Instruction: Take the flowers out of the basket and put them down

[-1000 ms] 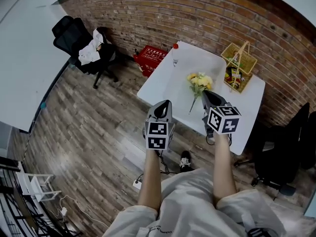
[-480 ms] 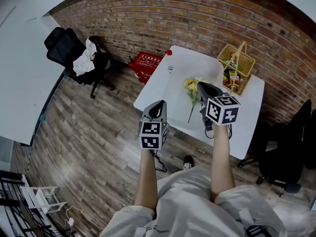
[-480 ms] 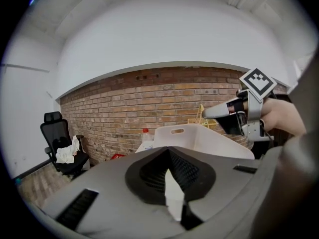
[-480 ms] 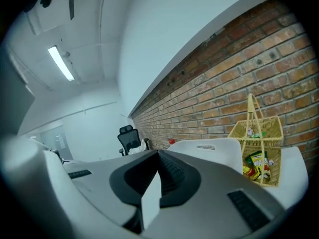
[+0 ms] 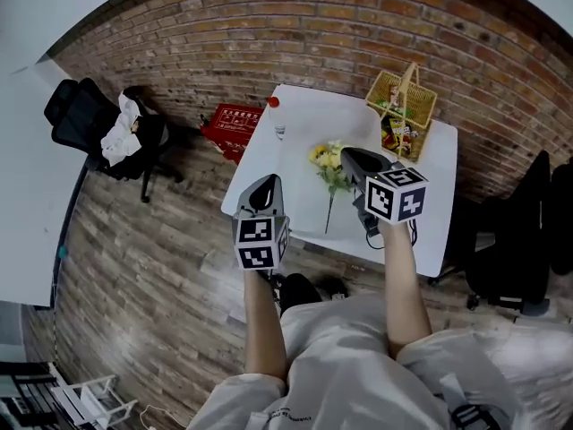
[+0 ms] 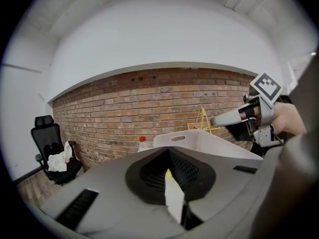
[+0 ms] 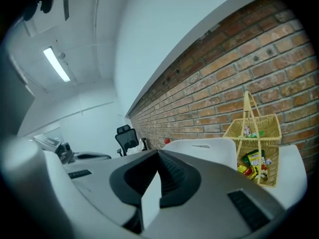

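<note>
A bunch of yellow flowers lies on the white table, its stem pointing toward the near edge. The wicker basket stands at the table's far right corner with snack packets inside; it also shows in the right gripper view and the left gripper view. My right gripper hovers shut and empty just right of the blooms. My left gripper is shut and empty over the table's near left corner. The left gripper view shows the right gripper level above the table.
A red-capped bottle and a small glass stand at the table's far left. A red crate sits on the wood floor by the brick wall. A black chair with white cloth stands left, another dark chair right.
The whole head view has slid so the table sits further left. Both grippers moved along with it and stay shut. The flowers have not moved on the table.
</note>
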